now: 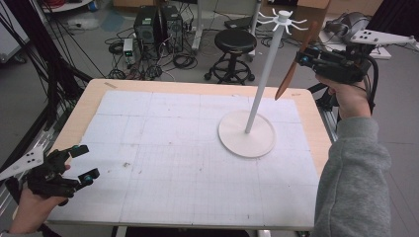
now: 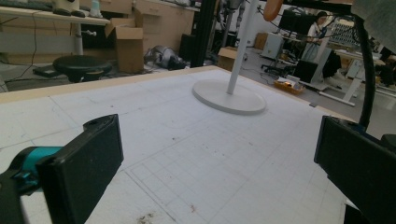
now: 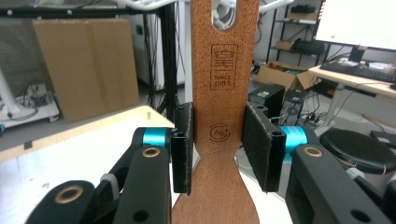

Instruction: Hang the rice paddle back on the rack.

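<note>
The right gripper (image 1: 307, 59) clamped a wooden spatula (image 1: 295, 62) mid-handle, raised at the far right beside the hook stand (image 1: 264, 76). Likely next: hanging its hole on a hook. The left gripper (image 1: 81, 163) waited wide open, empty, over the desk (image 1: 89, 96).

A brown wooden spatula (image 1: 295, 64) with a hanging hole near its handle end and stamped marks on the flat face is held in the air, tilted, its handle end just beside the hooks at the top of a white stand (image 1: 260, 89). The stand's round base sits on the table (image 1: 197, 86), right of centre.
</note>
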Tool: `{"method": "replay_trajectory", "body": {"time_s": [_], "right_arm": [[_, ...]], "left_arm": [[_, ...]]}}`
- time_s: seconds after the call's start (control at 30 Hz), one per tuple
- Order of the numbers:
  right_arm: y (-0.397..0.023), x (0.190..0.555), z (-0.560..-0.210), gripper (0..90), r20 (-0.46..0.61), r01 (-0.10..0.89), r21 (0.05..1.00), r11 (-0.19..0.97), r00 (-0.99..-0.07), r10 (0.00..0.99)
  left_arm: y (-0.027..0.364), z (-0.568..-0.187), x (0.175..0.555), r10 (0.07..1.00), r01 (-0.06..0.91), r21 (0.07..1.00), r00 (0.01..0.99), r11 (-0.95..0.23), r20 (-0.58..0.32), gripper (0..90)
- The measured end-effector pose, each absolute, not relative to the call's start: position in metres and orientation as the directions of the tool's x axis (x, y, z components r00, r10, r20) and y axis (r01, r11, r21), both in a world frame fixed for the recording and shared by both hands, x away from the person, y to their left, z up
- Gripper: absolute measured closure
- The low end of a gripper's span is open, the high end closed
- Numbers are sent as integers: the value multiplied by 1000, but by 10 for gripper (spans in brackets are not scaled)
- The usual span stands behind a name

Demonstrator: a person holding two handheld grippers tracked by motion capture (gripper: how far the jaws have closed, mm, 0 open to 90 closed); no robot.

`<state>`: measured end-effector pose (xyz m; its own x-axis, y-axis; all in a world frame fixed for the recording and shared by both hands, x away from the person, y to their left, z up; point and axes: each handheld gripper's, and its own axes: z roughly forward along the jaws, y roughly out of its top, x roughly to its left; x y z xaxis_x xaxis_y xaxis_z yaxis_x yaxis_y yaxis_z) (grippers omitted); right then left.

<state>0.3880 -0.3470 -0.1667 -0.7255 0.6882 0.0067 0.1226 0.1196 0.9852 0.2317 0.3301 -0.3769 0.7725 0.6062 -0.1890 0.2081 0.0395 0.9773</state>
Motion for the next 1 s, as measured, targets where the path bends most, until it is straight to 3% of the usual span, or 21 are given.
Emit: {"method": "replay_trajectory", "body": {"time_s": [1.0], "right_arm": [[-332,397,-174,642,-4,110,986,128,-740,672]], "left_arm": [[337,-379,231,616,215,974,759,68,-211,18]]}}
